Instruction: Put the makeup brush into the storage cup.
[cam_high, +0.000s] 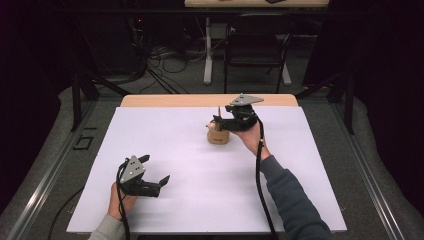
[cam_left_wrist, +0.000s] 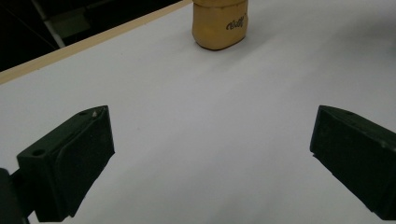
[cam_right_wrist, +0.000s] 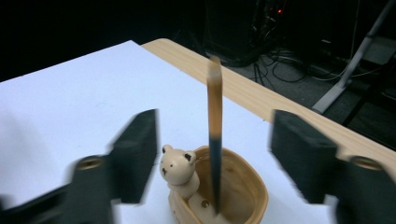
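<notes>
Wooden pencil (cam_right_wrist: 215, 130) stands upright, seemingly tip-down, in cup (cam_right_wrist: 247, 196); right gripper (cam_right_wrist: 215, 154) released.

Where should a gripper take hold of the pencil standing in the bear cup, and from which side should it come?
Grip the pencil on its bare upper shaft, well above the rim of the bear cup, coming down from above with one jaw on each side. It stands nearly upright with its lower end inside the cup, so only the upper part is free. The right gripper, jaws open, already straddles it.
</notes>
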